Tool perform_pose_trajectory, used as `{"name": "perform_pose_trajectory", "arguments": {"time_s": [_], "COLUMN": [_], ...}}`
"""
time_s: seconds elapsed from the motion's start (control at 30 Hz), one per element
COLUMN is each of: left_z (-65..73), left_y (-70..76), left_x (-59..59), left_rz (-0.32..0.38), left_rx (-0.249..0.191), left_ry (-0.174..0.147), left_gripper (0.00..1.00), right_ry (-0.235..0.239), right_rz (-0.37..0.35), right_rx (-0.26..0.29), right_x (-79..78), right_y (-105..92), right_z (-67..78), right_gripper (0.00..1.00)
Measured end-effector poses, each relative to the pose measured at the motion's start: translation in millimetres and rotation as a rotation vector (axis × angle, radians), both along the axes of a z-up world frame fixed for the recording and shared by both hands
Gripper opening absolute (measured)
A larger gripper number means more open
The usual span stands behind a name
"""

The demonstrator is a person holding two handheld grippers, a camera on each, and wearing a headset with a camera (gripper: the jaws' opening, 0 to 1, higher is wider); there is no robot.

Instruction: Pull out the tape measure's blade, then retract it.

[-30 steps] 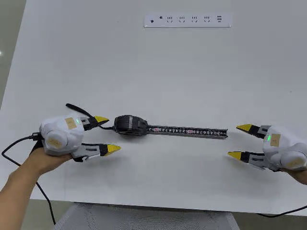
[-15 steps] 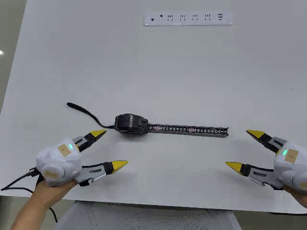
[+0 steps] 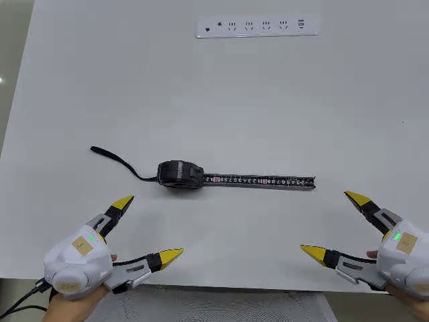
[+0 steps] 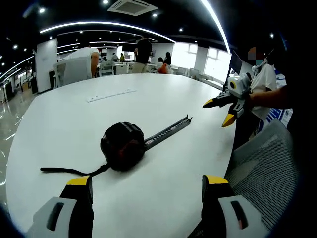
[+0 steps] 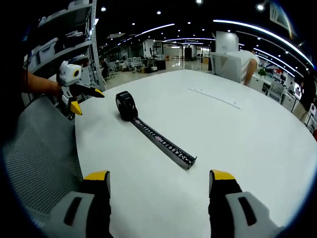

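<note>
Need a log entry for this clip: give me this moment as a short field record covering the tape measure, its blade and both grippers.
tape measure: black, lying on the white table, untouched
blade: pulled out, flat on the table
strap: black, trailing from the opposite end of the tape measure
left gripper: open, holding nothing, apart from the tape measure
right gripper: open, holding nothing, apart from the blade tip
power strip: white, at the table's far side
task state: blade out, not yet retracted

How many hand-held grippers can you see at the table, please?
2. The left hand-held gripper is at the near left edge of the table, the right hand-held gripper at its near right edge; both are open, with the tape measure lying between them.
</note>
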State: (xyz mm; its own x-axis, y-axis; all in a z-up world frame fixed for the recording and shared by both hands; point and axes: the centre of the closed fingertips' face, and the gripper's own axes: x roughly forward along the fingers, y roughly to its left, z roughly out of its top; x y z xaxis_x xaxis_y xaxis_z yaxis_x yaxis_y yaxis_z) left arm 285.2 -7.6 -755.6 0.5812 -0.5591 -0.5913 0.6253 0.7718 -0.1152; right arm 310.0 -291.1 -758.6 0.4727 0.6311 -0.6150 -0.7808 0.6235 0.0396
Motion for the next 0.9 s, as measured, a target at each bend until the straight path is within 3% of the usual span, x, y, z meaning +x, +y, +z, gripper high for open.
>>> {"name": "perform_pose_trajectory", "arguments": {"time_s": [0.23, 0.53, 0.9], "left_z": [5.1, 9.7, 9.9], "left_y": [-1.0, -4.0, -5.8], "left_x": [3.5, 7.0, 6.9], "left_rz": [0.016, 0.025, 0.016], "left_rx": [-0.003, -0.008, -0.006], "left_ry": [-0.017, -0.035, -0.049], "left_gripper": [1.00, 1.00, 1.00], "right_ry": [-0.005, -0.019, -0.029], "right_rz": [-0.008, -0.040, -0.032], "right_rx": [0.011, 0.048, 0.038], "right_x": [-2.1, -0.3, 0.0], "right_y": [4.5, 5.3, 5.0], "right_z": [4.8, 11.2, 12.6], "right_gripper": [0.91, 1.00, 1.00]}}
